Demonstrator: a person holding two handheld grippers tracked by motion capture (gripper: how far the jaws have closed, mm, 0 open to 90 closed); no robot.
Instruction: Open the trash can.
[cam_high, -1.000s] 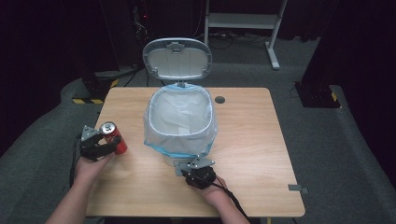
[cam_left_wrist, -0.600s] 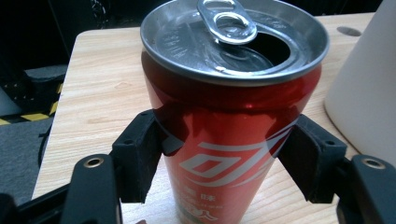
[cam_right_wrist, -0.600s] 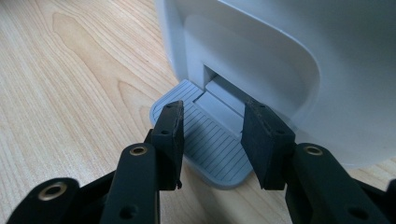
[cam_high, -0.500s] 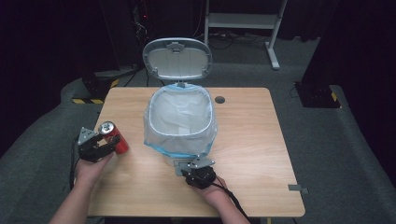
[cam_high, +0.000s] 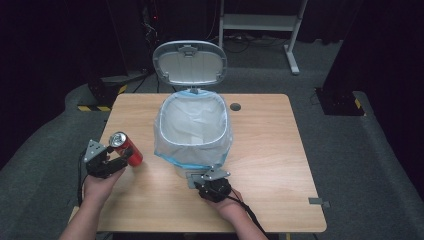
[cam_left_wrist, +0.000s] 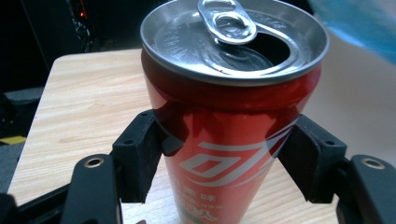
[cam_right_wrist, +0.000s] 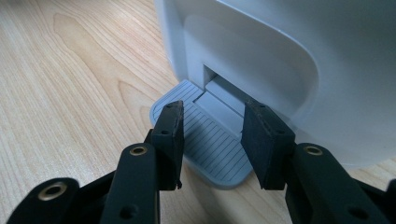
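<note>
The room is dark, with a grey carpeted floor (cam_high: 370, 165) and a white frame (cam_high: 260, 22) behind the table. The table (cam_high: 280, 150) is light wood with a cable hole (cam_high: 235, 106) near its far edge. On it stands a white pedal bin (cam_high: 192, 132), lid (cam_high: 189, 62) raised, fitted with a blue-edged liner (cam_high: 172, 156).

Step in hand, as judged: holding the lid up while the can is brought for disposal. The right gripper (cam_right_wrist: 212, 135) rests on the pedal (cam_right_wrist: 210, 144), jaws part open, nothing between them. The left gripper (cam_left_wrist: 229, 154) clamps the red can (cam_left_wrist: 229, 121) at mid-body. The can is opened, upright and sits left of the bin, apart from it.

Next move likely calls for lifting the can above the rim and releasing it into the liner, pedal kept down.
</note>
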